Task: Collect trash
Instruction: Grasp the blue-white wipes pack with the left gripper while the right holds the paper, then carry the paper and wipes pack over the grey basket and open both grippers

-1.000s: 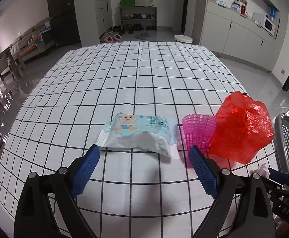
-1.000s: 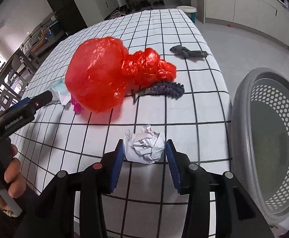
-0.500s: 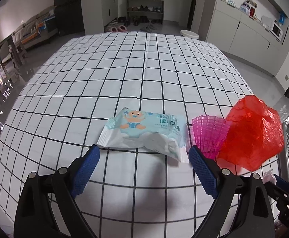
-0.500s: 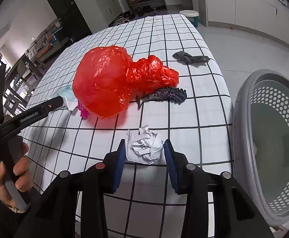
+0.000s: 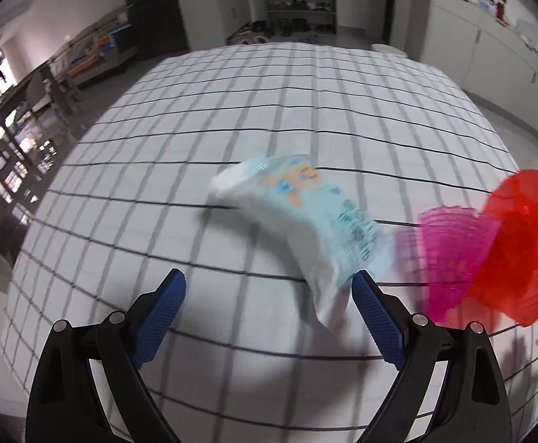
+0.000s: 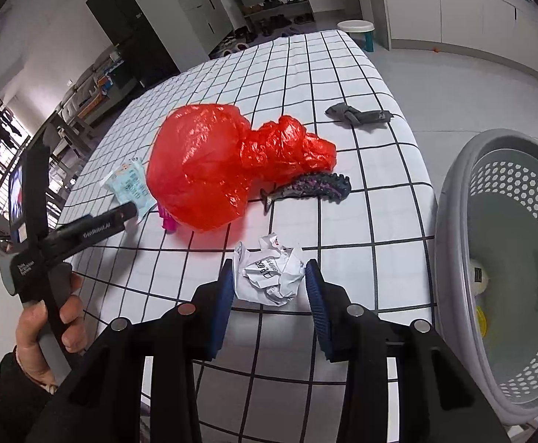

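Observation:
My right gripper (image 6: pixel 268 277) is shut on a crumpled white paper ball (image 6: pixel 269 277), held just above the checked tablecloth (image 6: pixel 342 74) near its front edge. A grey perforated basket (image 6: pixel 453 221) stands to the right, below table level. My left gripper (image 5: pixel 269 310) is open and empty; it also shows in the right wrist view (image 6: pixel 121 217). A light blue wipes packet (image 5: pixel 306 214) lies just beyond its right finger. A pink ribbed cup (image 5: pixel 449 254) and a red plastic bag (image 5: pixel 520 247) lie to the packet's right.
A purple and black toy (image 6: pixel 313 186) lies beside the red bag (image 6: pixel 213 166). A grey cloth item (image 6: pixel 357 116) lies near the table's right edge. The basket holds a few small items at its bottom. Cabinets and a shoe shelf stand behind.
My left gripper has swung left and forward, so the wipes packet now sits by its right finger; the view is blurred. My right gripper still holds the paper ball, slightly raised.

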Motion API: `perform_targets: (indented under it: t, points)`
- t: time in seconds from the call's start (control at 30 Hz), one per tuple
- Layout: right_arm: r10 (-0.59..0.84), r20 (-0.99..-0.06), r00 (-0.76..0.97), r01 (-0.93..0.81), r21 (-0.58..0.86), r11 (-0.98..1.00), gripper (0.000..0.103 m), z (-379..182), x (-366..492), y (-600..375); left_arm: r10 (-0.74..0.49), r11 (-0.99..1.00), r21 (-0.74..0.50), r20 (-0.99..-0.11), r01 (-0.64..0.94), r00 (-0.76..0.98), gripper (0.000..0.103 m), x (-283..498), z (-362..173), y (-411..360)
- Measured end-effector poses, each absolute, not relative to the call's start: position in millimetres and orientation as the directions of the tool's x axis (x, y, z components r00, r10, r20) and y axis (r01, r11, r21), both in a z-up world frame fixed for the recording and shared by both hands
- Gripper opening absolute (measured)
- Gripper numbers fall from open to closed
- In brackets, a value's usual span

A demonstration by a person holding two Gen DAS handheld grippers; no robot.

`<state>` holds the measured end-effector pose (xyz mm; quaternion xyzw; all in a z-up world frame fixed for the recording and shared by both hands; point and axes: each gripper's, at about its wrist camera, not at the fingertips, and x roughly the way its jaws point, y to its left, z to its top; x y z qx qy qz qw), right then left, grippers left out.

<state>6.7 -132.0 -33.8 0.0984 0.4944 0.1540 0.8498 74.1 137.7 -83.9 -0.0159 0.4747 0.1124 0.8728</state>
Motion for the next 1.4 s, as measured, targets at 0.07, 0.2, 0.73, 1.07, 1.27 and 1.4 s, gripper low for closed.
perform_targets:
  t: [0.07, 0.2, 0.73, 1.07, 1.27, 1.4]
  points:
    - [0.362, -0.808, 0.465, -0.167, 0.321, 0.932, 0.038, -33.0, 5.5, -131.2, 0.198, 0.968, 0.08, -0.828, -0.239, 0.524, 0.09, 69.2, -79.9, 148.2]
    - [0.367, -0.803, 0.469, -0.17, 0.326, 0.93, 0.038, -30.5, 4.1, -131.4, 0.201, 0.964, 0.066, -0.819, -0.258, 0.538, 0.09, 61.7, -68.6, 157.4]
    - [0.365, -0.802, 0.473, -0.146, 0.337, 0.93, 0.038, -32.5, 5.0, -141.5, 0.14, 0.978, 0.032, -0.835, -0.207, 0.532, 0.082, 121.8, -74.3, 129.4]
    - [0.363, -0.8, 0.479, -0.141, 0.338, 0.931, 0.038, -31.9, 4.4, -145.0, 0.14, 0.98, 0.038, -0.832, -0.197, 0.537, 0.044, 101.0, -73.9, 131.2]
    - [0.357, -0.789, 0.499, -0.126, 0.342, 0.931, 0.038, -27.3, -1.0, -154.3, 0.147, 0.985, 0.058, -0.784, -0.165, 0.603, 0.044, 64.1, -39.4, 122.8]
    - [0.341, -0.783, 0.52, -0.11, 0.335, 0.936, 0.038, -21.4, -7.7, -164.3, 0.112, 0.993, 0.057, -0.77, -0.107, 0.628, 0.044, 39.8, -20.1, 108.6]
